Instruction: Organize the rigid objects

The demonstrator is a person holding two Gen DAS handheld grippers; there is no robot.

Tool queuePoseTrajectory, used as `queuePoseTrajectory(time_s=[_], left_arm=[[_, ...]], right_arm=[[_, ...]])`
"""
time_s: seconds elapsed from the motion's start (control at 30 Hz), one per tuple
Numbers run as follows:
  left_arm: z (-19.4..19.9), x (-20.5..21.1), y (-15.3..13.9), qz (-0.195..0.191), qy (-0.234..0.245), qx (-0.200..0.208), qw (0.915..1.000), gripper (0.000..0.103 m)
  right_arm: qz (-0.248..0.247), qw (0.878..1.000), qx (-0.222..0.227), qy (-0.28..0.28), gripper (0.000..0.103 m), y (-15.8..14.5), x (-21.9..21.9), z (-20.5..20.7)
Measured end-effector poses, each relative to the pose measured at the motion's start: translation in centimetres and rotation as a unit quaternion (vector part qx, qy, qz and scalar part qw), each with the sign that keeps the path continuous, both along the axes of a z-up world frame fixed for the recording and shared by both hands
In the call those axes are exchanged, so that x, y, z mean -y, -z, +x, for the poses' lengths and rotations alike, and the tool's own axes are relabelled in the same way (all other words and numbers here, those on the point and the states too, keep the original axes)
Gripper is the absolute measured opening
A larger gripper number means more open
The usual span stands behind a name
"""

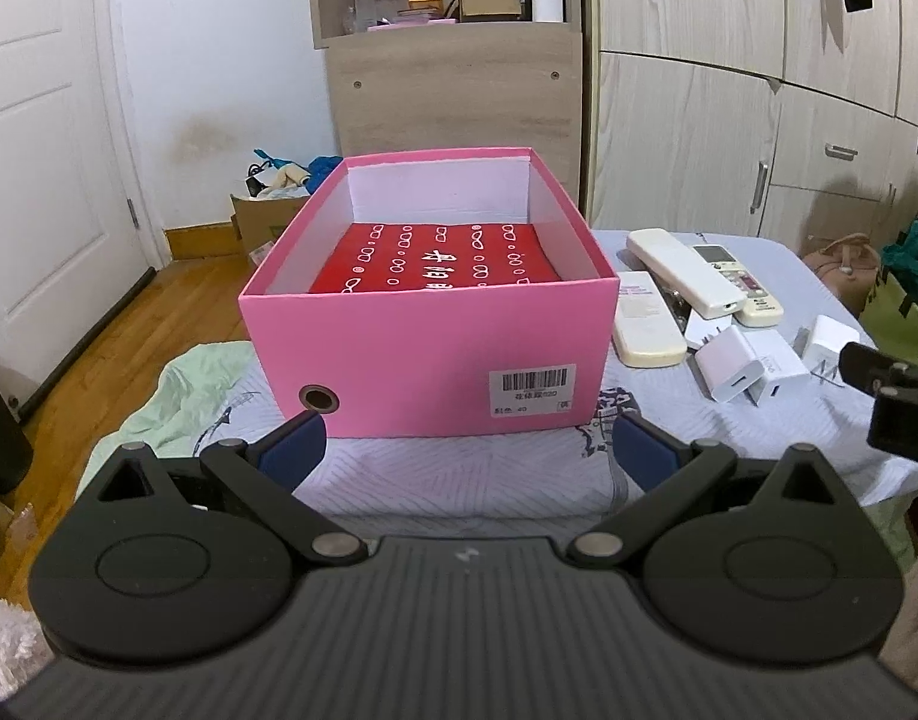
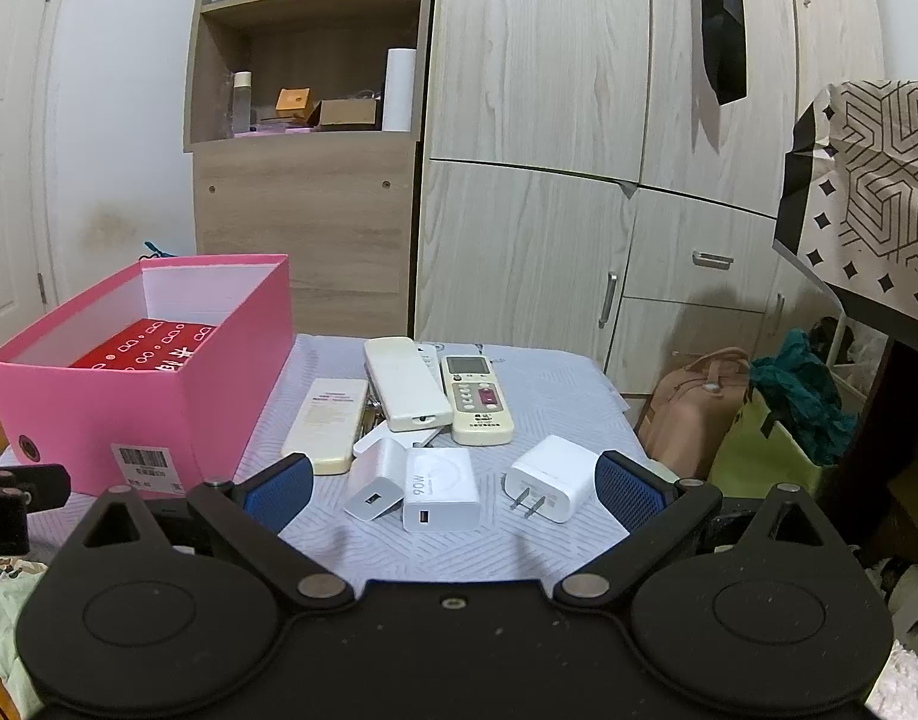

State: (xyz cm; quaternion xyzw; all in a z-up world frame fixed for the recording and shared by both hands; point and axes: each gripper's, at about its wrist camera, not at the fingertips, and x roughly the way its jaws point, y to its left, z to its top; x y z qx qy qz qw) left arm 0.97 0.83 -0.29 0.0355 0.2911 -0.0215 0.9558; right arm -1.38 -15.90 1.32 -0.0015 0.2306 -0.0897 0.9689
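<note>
An open pink box (image 1: pixel 429 354) with a red printed item (image 1: pixel 441 267) inside stands on the blue-grey cloth; it also shows at the left of the right wrist view (image 2: pixel 159 414). Right of it lie three white remotes (image 2: pixel 406 385) (image 2: pixel 327 423) (image 2: pixel 476 399) and three white chargers (image 2: pixel 375 478) (image 2: pixel 441 489) (image 2: pixel 552 477). My left gripper (image 1: pixel 466 447) is open and empty, just in front of the box. My right gripper (image 2: pixel 453 489) is open and empty, its fingers either side of the chargers, slightly short of them.
A wooden shelf unit (image 2: pixel 306 120) and pale wardrobe doors (image 2: pixel 549 180) stand behind. A green cloth (image 1: pixel 183 390) lies left of the box. Bags (image 2: pixel 699 414) sit on the floor to the right. A cardboard box (image 1: pixel 261 222) sits on the floor behind.
</note>
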Motion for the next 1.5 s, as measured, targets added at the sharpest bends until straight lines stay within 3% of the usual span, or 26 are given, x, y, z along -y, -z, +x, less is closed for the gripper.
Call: queuePoseTrajectory(time_s=[1.5], left_arm=[[0.24,-0.37,0.4,-0.008,-0.004,-0.011,0.9999,0.103]], right_arm=[[-0.017,1.0,-0.014,-0.012,0.102,0.28,-0.51,0.08]])
